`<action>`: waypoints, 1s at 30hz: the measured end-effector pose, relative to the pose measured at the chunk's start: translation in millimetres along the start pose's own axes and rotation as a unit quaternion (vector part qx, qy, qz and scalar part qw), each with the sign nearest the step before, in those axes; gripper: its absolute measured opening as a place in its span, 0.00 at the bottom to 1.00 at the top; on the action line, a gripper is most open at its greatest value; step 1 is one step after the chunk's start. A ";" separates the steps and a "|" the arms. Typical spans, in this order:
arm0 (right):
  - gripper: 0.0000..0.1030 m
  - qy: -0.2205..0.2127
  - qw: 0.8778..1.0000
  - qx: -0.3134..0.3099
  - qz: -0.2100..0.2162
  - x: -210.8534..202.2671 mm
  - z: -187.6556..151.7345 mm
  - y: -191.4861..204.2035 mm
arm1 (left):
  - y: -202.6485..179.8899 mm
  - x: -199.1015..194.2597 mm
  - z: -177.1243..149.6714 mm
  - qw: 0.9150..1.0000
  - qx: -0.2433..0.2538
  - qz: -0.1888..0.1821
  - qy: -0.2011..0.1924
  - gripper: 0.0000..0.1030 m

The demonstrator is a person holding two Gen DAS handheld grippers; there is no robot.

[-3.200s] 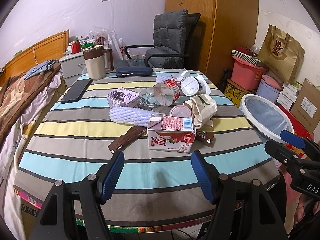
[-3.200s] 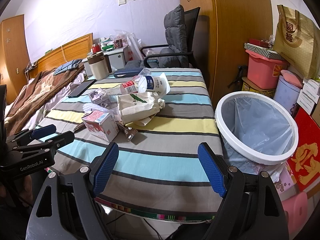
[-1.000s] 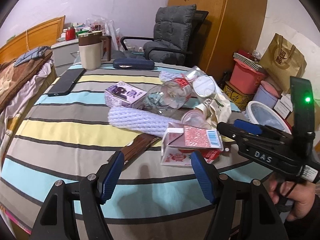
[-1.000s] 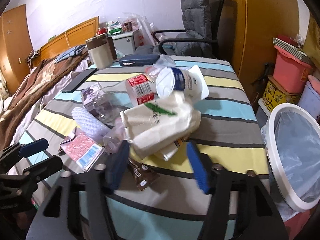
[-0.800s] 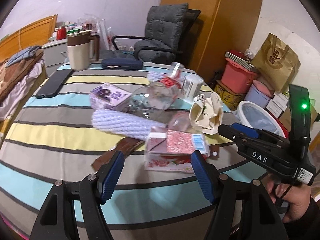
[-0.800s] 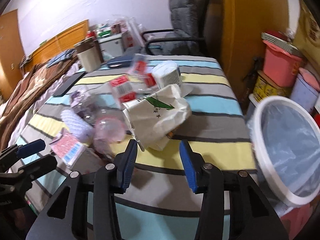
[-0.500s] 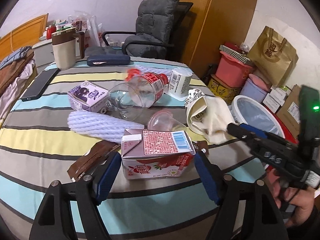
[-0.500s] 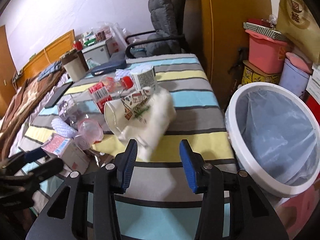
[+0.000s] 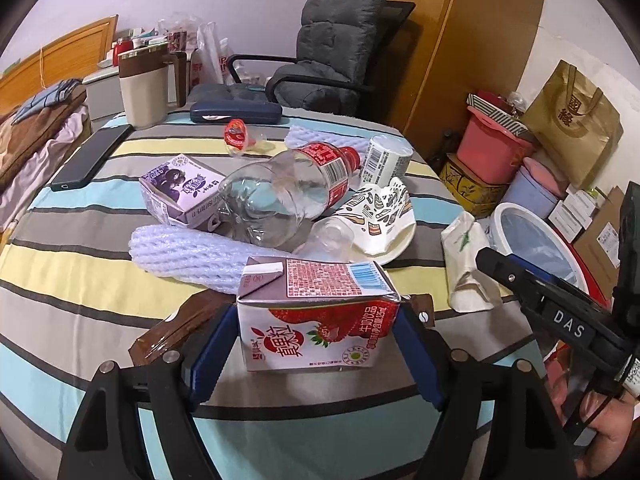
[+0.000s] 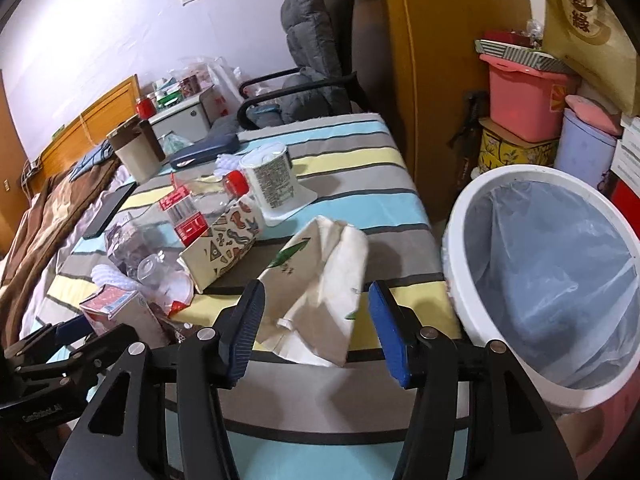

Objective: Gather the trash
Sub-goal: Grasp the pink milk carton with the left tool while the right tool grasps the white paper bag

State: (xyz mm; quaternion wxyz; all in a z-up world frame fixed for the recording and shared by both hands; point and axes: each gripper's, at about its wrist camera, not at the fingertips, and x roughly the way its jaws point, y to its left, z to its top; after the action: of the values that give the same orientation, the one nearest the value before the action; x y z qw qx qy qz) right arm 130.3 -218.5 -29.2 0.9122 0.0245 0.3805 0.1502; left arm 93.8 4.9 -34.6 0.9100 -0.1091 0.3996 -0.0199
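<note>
Carton of strawberry milk is sitting at the bottom centre of the left wrist view, flanked by the blue pads of the left gripper; whether those pads are pressing it cannot be told. Brown wrapper is lying just left of it, and a white foam net is stretching across behind. Further up the frame, a clear bottle, a purple carton and a crushed paper cup are crowding together on the striped table.

In the right wrist view, the right gripper is standing spread around the near end of a crumpled white paper bag at centre, pads apart from it. At the right of that frame, the lined white bin is standing beside the table edge.
</note>
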 end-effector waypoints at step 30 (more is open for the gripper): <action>0.09 0.034 0.996 0.060 0.052 9.2 -5.4 -20.7 | 19.4 -16.5 -12.9 1.000 -0.013 -0.010 -0.008 0.77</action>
State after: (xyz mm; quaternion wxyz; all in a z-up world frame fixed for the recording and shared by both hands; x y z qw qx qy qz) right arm 137.9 -236.0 -42.6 0.8867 0.0936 0.4175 0.1751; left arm 72.2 23.5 -35.4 0.9113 -0.1256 0.3914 -0.0232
